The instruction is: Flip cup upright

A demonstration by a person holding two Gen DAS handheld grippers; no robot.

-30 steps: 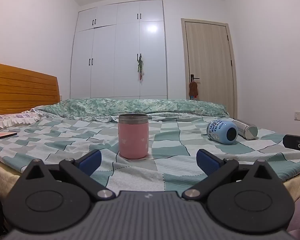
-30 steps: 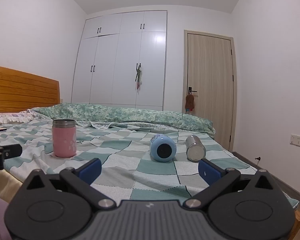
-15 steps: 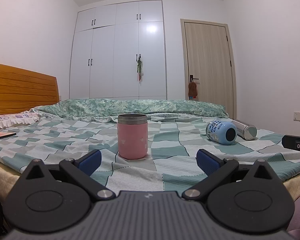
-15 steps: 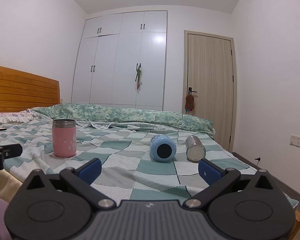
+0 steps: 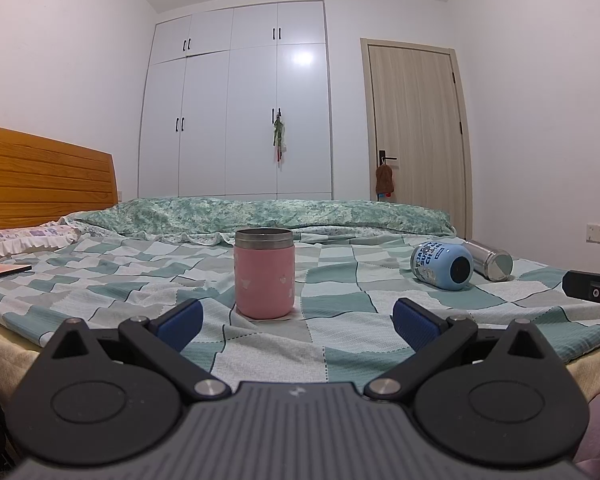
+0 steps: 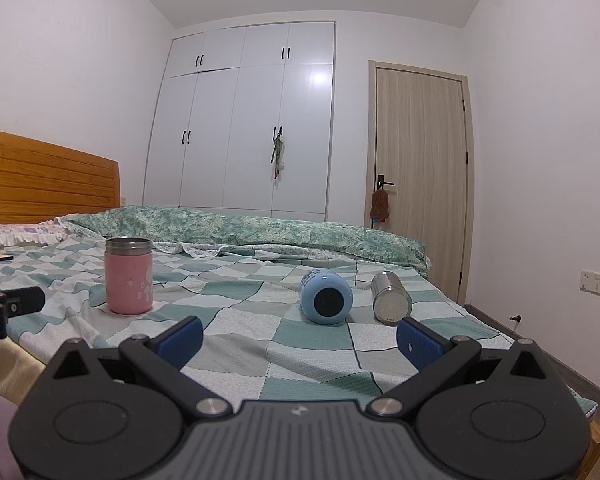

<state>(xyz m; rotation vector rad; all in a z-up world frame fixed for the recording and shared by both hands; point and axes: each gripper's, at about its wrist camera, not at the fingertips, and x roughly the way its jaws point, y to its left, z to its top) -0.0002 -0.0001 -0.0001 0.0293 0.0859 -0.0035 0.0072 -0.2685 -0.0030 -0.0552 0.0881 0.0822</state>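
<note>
My left gripper point(image 5: 296, 320) is spread wide and empty; the pink cup point(image 5: 264, 274) stands upright on the bed point(image 5: 340, 344) just ahead between its fingers. My right gripper point(image 6: 300, 338) is spread too, with the blue cup point(image 6: 326, 297) lying on its side straight ahead, a steel cup point(image 6: 391, 298) beside it to the right.

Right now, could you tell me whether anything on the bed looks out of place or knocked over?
Yes. The blue cup and the steel cup lie on their sides, side by side on the checked bedspread. The pink cup, further left, stands upright. Nothing looks spilled.
</note>
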